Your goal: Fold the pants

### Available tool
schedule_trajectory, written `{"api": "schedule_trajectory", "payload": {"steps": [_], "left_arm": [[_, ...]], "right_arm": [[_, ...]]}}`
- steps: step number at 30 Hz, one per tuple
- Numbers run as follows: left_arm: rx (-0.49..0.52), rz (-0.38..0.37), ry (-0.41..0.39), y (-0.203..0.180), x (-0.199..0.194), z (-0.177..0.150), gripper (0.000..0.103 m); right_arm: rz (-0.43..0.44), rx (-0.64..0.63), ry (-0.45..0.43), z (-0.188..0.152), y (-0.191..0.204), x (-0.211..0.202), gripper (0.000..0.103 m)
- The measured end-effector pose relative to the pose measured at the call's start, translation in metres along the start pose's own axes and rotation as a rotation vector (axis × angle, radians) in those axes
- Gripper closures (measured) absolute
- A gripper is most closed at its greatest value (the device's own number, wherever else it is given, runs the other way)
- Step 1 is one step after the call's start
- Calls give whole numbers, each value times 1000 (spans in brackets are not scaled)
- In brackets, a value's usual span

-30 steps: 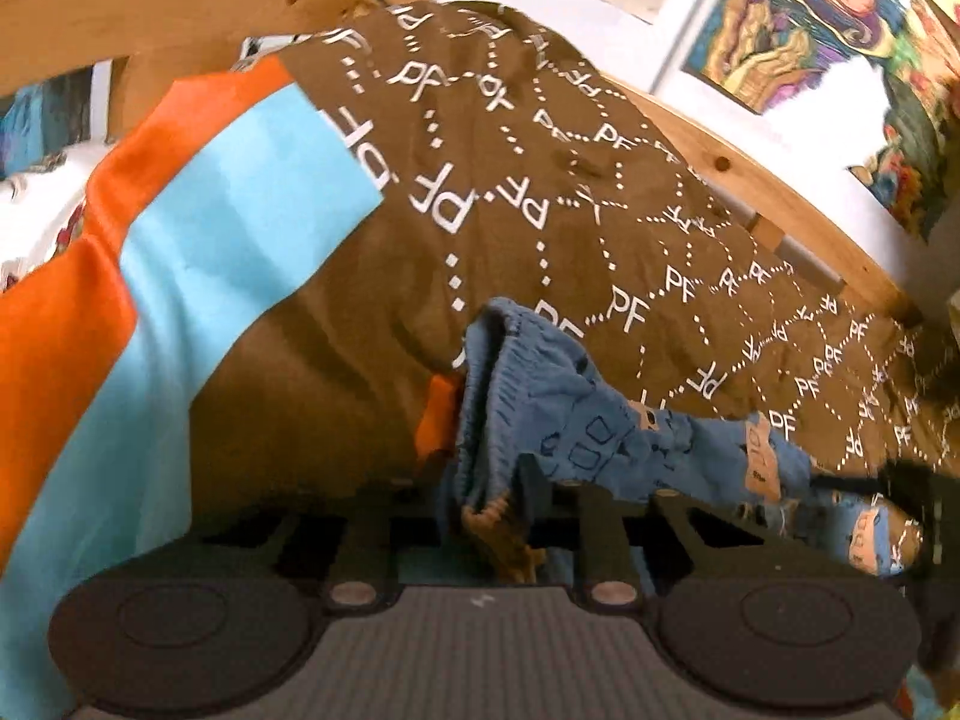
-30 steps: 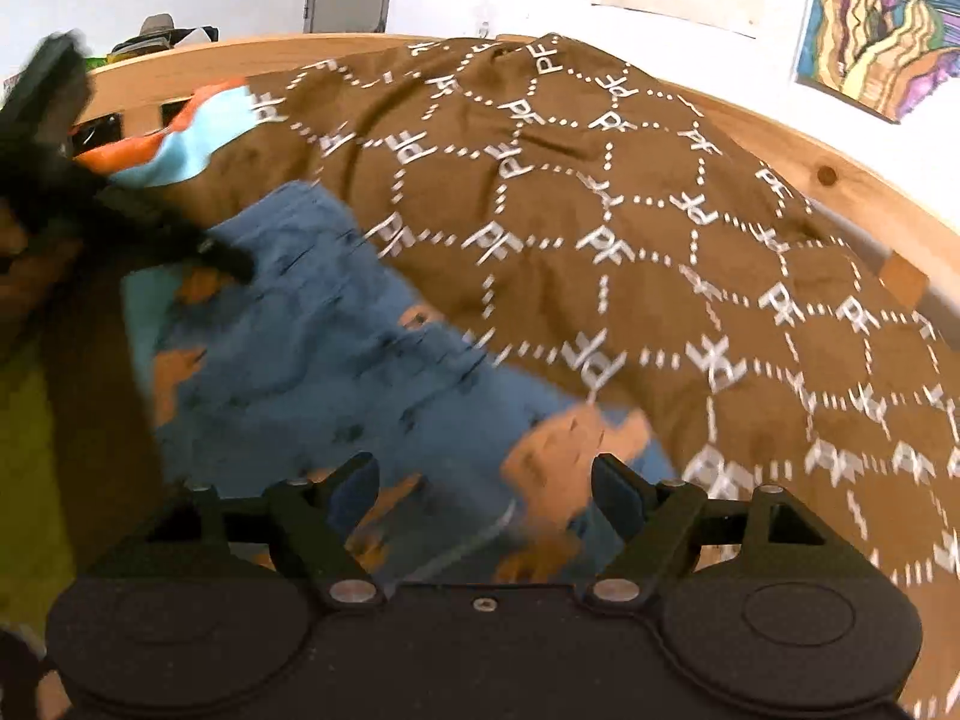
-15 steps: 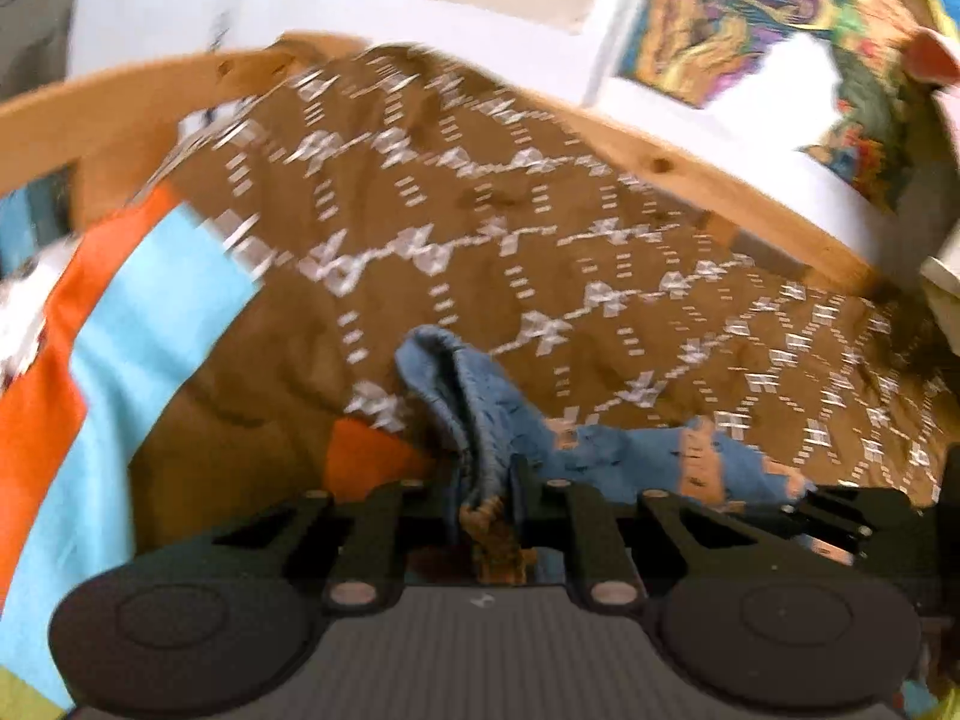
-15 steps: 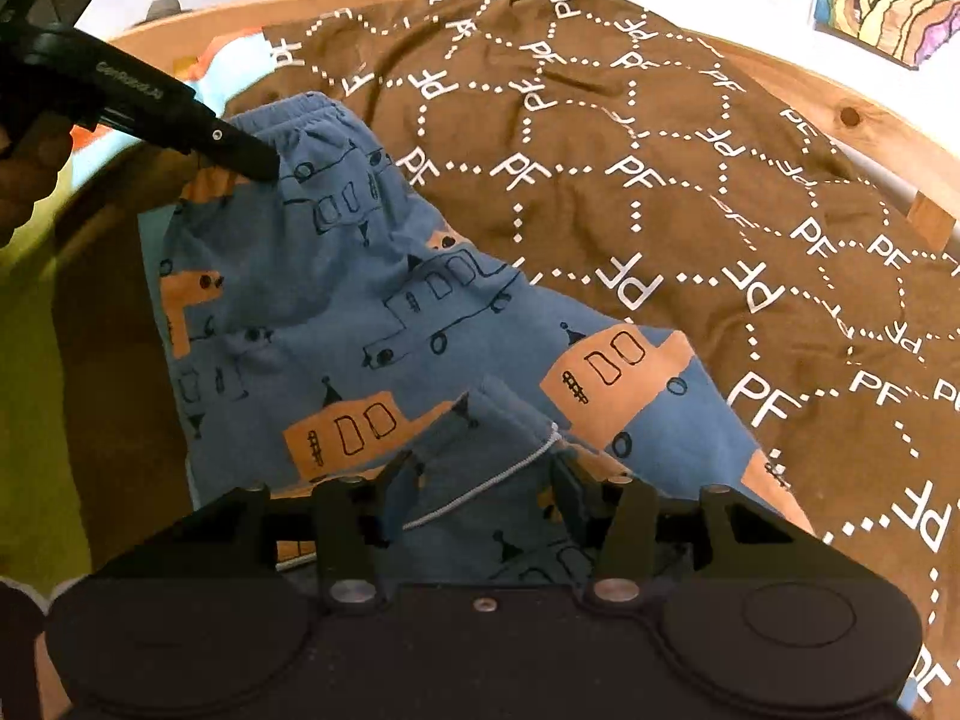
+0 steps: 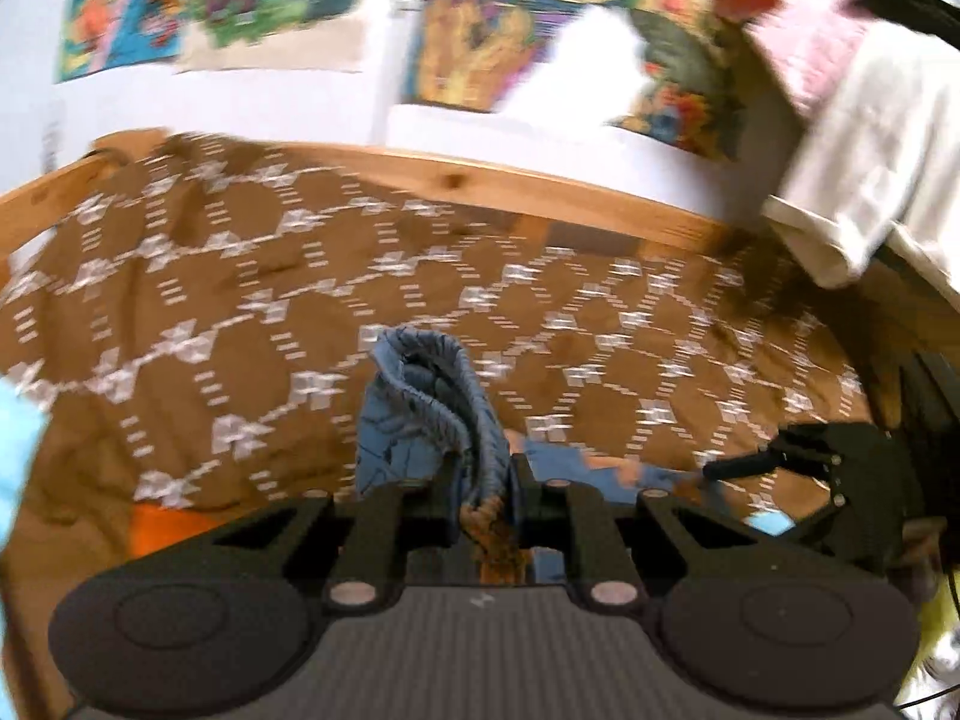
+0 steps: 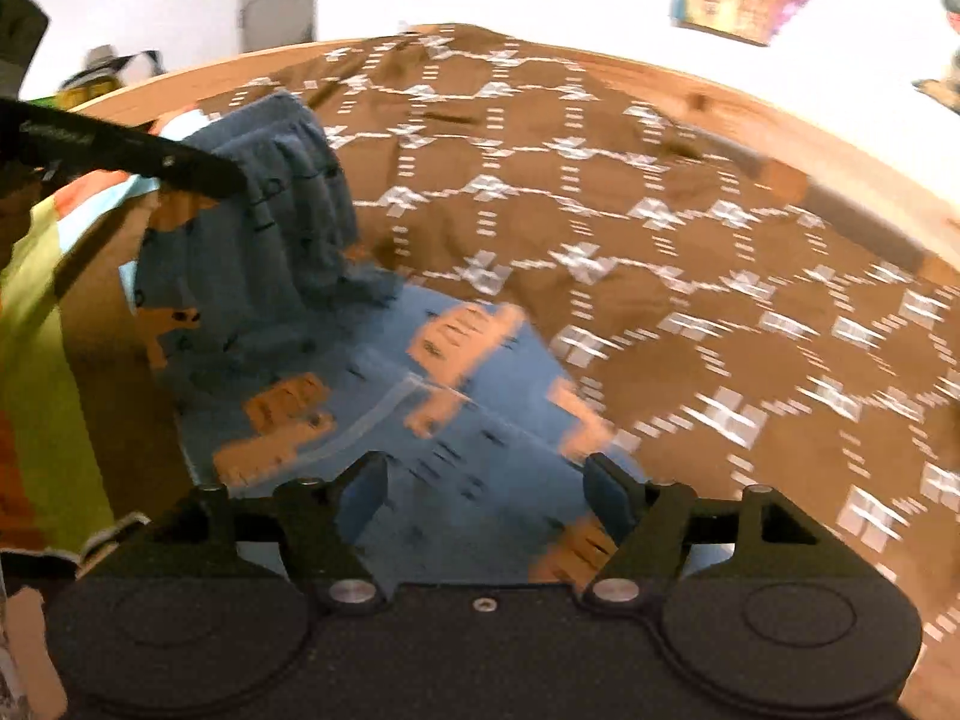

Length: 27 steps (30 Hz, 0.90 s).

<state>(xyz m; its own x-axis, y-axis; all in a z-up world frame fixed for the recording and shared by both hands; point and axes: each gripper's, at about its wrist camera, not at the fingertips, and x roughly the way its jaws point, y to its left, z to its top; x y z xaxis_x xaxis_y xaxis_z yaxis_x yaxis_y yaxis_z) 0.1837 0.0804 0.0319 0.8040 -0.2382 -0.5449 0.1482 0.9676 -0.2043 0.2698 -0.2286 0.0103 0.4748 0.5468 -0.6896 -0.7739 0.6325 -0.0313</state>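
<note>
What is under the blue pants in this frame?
The pants lie on a brown patterned bedspread, which shows around them. The left gripper lifts the waistband end clear of it. Whatever lies beneath the flat part is covered by the fabric.

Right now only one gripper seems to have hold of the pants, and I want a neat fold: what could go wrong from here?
1. The left gripper pinches just a bunched bit of waistband on the pants; it may slip out as it lifts.
2. The right gripper, whose jaws have just been opening, hangs open over the cloth, so that side can sag and crease.
3. The brown bedspread is rumpled; it could drag the fabric askew.
</note>
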Motion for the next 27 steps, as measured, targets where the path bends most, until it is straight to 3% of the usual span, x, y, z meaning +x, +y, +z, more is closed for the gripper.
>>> {"api": "schedule_trajectory", "payload": {"steps": [3, 10, 15, 17, 20, 22, 27], "left_arm": [[61, -63, 7, -29, 12, 1, 86], [223, -181, 61, -97, 60, -21, 86], [355, -196, 83, -142, 95, -51, 85], [397, -184, 112, -153, 106, -65, 79], [439, -179, 113, -157, 102, -81, 47], [455, -179, 87, -155, 93, -91, 43], [533, -138, 83, -158, 87, -110, 44]], "right_arm": [[-24, 71, 10, -10, -21, -24, 20], [-83, 424, -28, -42, -84, -74, 14], [-96, 511, -25, -54, -99, -78, 14], [-87, 515, -25, -54, -100, -76, 14], [-52, 505, -31, -52, -99, -71, 14], [-16, 513, -38, -51, -99, -68, 14], [60, 513, -34, -44, -95, -51, 16]]}}
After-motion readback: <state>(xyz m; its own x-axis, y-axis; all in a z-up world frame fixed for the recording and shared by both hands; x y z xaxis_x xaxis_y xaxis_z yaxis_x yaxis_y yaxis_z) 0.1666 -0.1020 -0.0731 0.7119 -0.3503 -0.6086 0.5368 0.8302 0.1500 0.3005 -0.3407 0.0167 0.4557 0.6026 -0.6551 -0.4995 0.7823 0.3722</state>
